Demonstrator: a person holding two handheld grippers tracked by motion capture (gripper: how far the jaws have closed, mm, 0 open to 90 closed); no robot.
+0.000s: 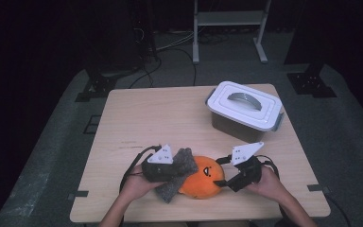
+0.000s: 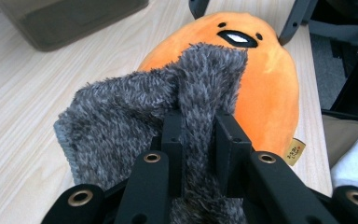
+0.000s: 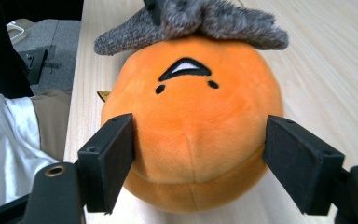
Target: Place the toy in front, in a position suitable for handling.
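Note:
An orange egg-shaped plush toy with a stitched face lies near the table's front edge. A grey furry cloth is draped against its left side and over its top end. My left gripper is shut on a fold of this cloth, which bunches up between the jaws just short of the plush. My right gripper comes in from the right. Its jaws straddle the near end of the plush, and both pads lie against its sides. The cloth caps the plush's far end.
A grey bin with a white handled lid stands at the back right of the wooden table. The person's forearms come in over the front edge. Dark floor, cables and a stand's legs lie beyond the table.

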